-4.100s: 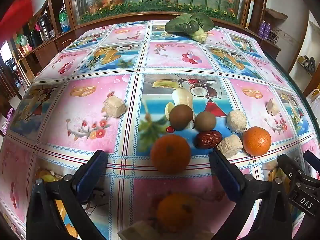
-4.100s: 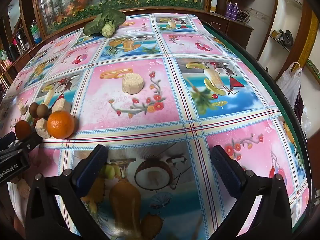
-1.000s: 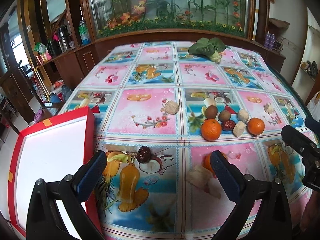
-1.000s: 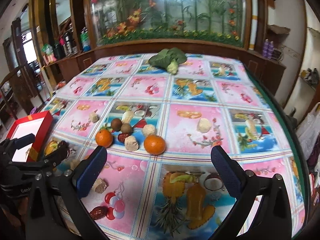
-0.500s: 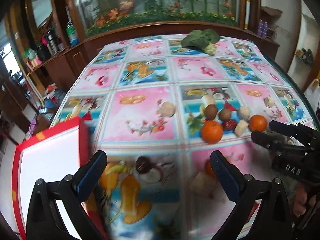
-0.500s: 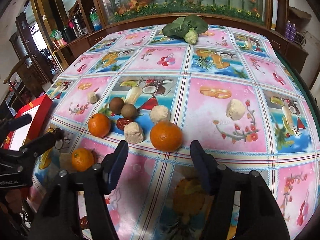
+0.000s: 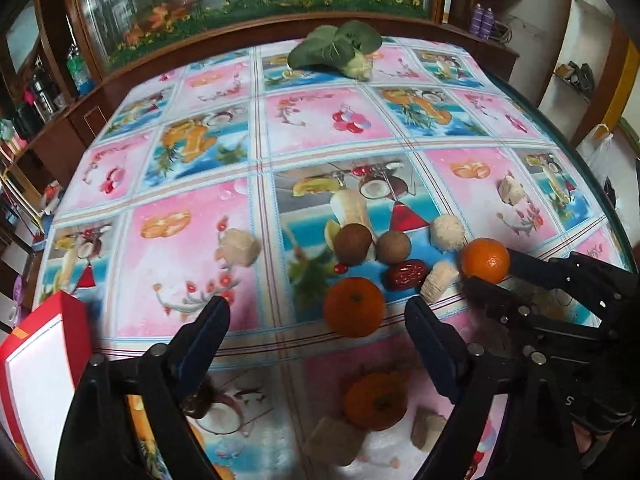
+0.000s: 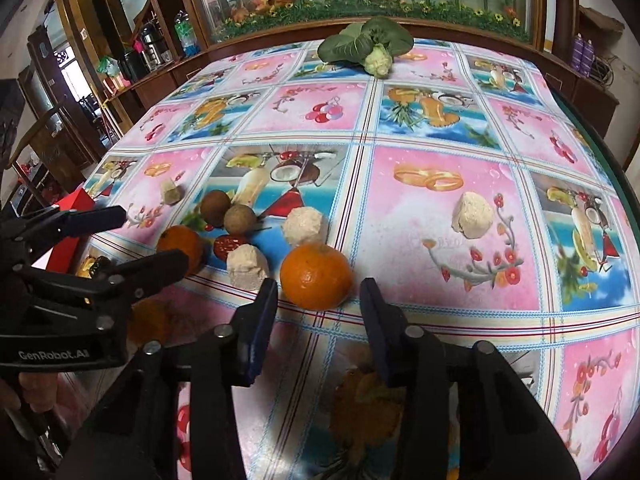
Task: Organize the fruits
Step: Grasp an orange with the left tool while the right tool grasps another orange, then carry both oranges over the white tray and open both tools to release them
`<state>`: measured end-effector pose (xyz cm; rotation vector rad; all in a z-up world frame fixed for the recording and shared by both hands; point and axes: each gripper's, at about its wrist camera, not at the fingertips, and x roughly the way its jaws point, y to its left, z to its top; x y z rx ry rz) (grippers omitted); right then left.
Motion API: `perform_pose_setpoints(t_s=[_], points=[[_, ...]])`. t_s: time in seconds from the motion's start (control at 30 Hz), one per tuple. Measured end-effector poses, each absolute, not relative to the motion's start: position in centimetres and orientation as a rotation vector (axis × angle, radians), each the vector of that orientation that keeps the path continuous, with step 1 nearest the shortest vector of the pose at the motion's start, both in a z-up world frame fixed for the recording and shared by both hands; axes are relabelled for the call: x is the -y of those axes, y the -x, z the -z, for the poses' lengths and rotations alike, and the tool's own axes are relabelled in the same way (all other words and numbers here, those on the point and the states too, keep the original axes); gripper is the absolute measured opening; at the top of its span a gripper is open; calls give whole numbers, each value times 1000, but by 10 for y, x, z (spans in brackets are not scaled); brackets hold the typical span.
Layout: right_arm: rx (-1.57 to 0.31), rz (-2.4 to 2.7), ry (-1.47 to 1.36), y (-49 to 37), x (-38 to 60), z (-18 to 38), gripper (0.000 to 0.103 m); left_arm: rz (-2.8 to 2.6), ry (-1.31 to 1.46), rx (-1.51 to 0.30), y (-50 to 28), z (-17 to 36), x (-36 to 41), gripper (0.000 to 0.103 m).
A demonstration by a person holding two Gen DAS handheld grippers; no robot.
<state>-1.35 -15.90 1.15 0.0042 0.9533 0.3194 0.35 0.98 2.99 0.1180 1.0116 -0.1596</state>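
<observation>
Fruit lies in a cluster on the patterned tablecloth (image 7: pixel 200 264). My left gripper (image 7: pixel 316 320) is open, and an orange (image 7: pixel 354 307) sits on the cloth just ahead of its tips. A second orange (image 7: pixel 376 400) lies under this gripper, near the table's front edge. My right gripper (image 8: pixel 318 312) is open with its jaws narrowed. A third orange (image 8: pixel 316 276) rests just beyond its fingertips, untouched. A kiwi (image 7: pixel 352 239), a round brown fruit (image 7: pixel 394 247) and a red date (image 7: pixel 405 275) lie between the two front oranges.
Several pale crumbly chunks (image 8: pixel 305 220) are scattered among the fruit, with one apart at the right (image 8: pixel 472 214). A red box with a white inside (image 7: pixel 40 360) sits at the left edge. A leafy green vegetable (image 7: pixel 336 50) lies at the far end. The table's rim (image 8: pixel 616 184) curves along the right.
Both grippers have dropped and moved forward towards the fruit cluster. The right gripper's jaws have narrowed from wide open. In the left view the red box has slid to the left edge.
</observation>
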Motion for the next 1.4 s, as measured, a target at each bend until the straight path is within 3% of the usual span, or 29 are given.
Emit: perform_pose_setpoints(t_s=[0.13, 0.4, 0.5, 0.73, 1.07, 1.4], points=[[-953, -331, -22, 12, 160, -11, 38, 181, -93, -1035, -8, -24, -9, 73], [-950, -334, -59, 13, 164, -12, 37, 245, -41, -1063, -14, -16, -8, 41], [-945, -335, -84, 13, 168, -14, 37, 263, -48, -1056, -12, -16, -4, 33], [-870, -359, -137, 21, 173, -27, 37, 237, -10, -990, 5, -40, -17, 33], [-845, -554, -177, 58, 112, -49, 37, 96, 22, -808, 98, -111, -95, 33], [-877, -903, -26, 122, -32, -66, 37, -278, 22, -871, 164, -88, -217, 33]])
